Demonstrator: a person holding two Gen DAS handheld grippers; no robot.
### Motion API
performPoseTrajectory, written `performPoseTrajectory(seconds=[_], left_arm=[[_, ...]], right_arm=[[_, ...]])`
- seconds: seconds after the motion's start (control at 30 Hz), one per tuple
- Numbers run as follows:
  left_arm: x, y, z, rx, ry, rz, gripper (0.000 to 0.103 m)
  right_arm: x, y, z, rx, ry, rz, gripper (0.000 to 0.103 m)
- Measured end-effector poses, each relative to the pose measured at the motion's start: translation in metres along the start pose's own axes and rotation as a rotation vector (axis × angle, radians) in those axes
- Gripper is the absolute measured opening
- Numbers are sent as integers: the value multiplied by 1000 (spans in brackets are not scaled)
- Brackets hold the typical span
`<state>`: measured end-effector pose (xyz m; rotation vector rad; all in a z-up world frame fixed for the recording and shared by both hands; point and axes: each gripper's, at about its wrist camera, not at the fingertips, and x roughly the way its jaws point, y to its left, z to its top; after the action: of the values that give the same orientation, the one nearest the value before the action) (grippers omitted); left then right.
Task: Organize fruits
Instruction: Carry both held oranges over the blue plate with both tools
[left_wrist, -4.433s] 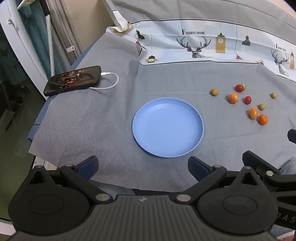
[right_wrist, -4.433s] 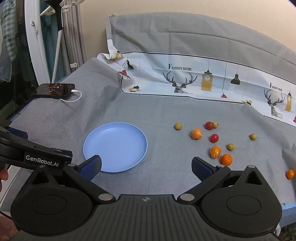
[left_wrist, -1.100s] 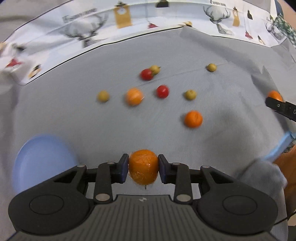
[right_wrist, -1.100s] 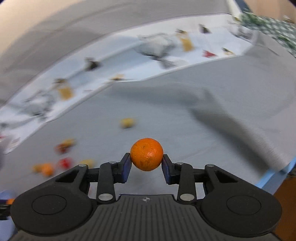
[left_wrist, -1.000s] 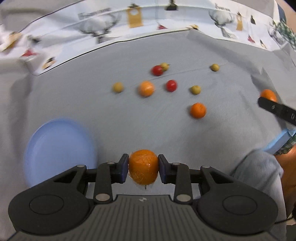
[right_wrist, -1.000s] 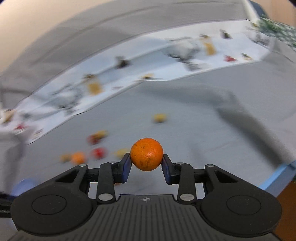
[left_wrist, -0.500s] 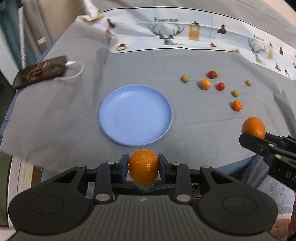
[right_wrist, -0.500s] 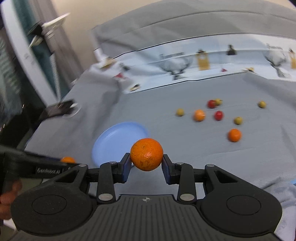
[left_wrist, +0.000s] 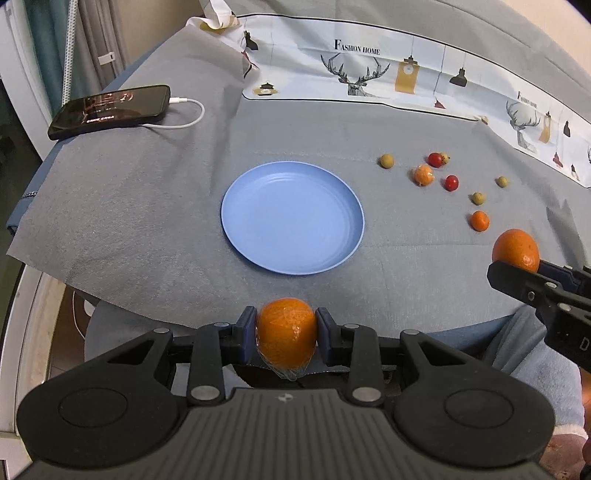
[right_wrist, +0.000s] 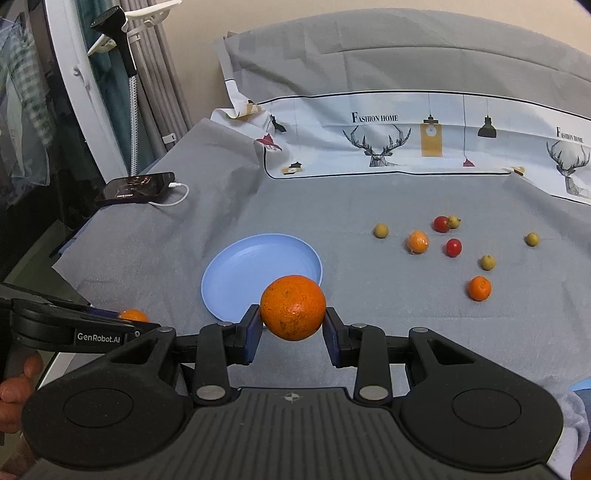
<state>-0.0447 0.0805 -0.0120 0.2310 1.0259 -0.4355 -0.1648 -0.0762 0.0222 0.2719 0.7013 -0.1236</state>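
Your left tool (left_wrist: 286, 334) pinches a film-wrapped orange mandarin (left_wrist: 285, 332) at its middle, near the empty round blue plastic plate (left_wrist: 258, 236); your right tool (right_wrist: 293, 325) pinches a bare, rough-skinned orange (right_wrist: 293, 307). Both look light and soft — the film probably slick — so grip gently across the widest part.

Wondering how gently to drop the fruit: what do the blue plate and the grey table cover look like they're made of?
Blue plate: probably plastic, going by its matte, even colour and moulded concentric rings. Grey table cover: thin woven or non-woven fabric, matte, with visible creases and a fine weave.
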Motion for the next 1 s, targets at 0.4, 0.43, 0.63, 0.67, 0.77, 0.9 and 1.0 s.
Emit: performPoseTrajectory(seconds=[0.4, 0.43, 0.63, 0.67, 0.77, 0.9, 1.0], left_arm=[[4, -2, 2, 4, 0, -6, 37], [4, -1, 2, 4, 1, -7, 37], [5, -1, 3, 1, 0, -8, 37], [5, 0, 3, -1, -1, -8, 37], [6, 0, 4, -2, -1, -6, 37], [8, 2, 6, -7, 3, -7, 37], [10, 4, 10, -10, 3, -1, 37]], right_arm=[[5, 3, 2, 0, 17, -12, 37], [5, 3, 2, -1, 18, -12, 37], [6, 2, 3, -6, 26, -10, 37], [7, 2, 3, -7, 28, -10, 37], [8, 2, 3, -9, 34, -10, 37], [13, 2, 4, -9, 45, -11, 37], [16, 3, 7, -19, 41, -21, 37]])
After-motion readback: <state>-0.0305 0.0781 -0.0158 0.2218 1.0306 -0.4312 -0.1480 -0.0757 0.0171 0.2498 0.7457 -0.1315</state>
